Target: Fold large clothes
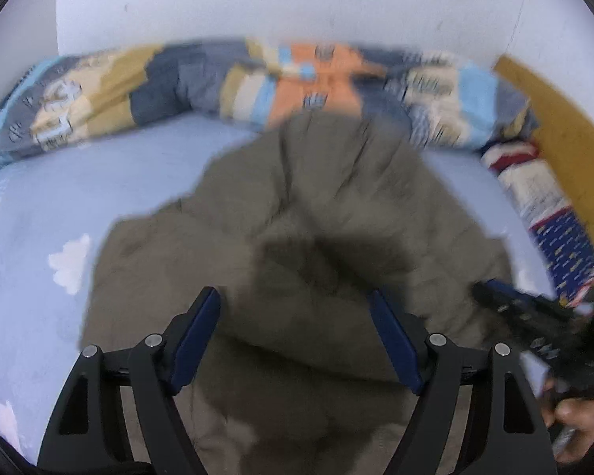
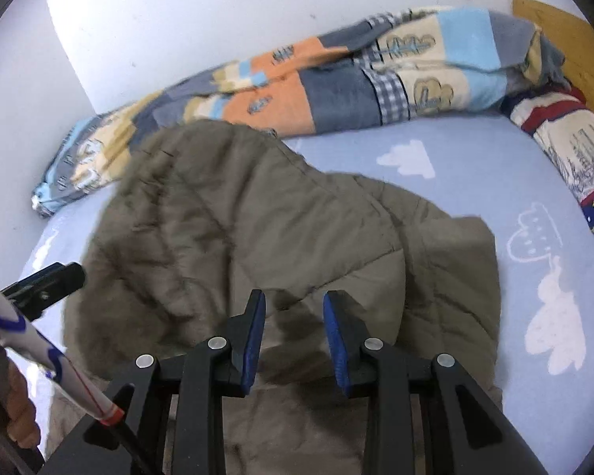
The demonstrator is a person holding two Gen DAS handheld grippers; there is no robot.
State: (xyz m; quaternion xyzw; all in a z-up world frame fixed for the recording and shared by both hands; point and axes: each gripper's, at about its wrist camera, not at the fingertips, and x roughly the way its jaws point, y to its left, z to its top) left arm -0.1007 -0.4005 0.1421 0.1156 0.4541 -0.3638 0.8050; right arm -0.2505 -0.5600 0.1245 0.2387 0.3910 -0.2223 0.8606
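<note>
Garment: an olive quilted jacket (image 2: pixel 257 217) is lying crumpled in the middle of the cloud-print bedsheet (image 2: pixel 475 150), its far edge reaching toward 12 o'clock and touching the patchwork quilt (image 2: pixel 336 91).
Left gripper (image 1: pixel 295 312): its jaws are standing wide above the jacket's near part, with fabric showing below and between them but no pad pressing on it; it is probably lining up for a pinch.
Right gripper (image 2: pixel 294 316): its jaws are standing narrower yet apart, empty, hanging over the jacket's near fold toward 6 o'clock.
Why so: both tools are pointing steeply down at the near edge, likely to lift it for a fold.
Surroundings: the quilt is bunched along the white wall (image 2: pixel 217 19); a star-print pillow (image 2: pixel 574 150) is lying at 3 o'clock.
Writing: no brand or label is readable; the left view is blurring.
</note>
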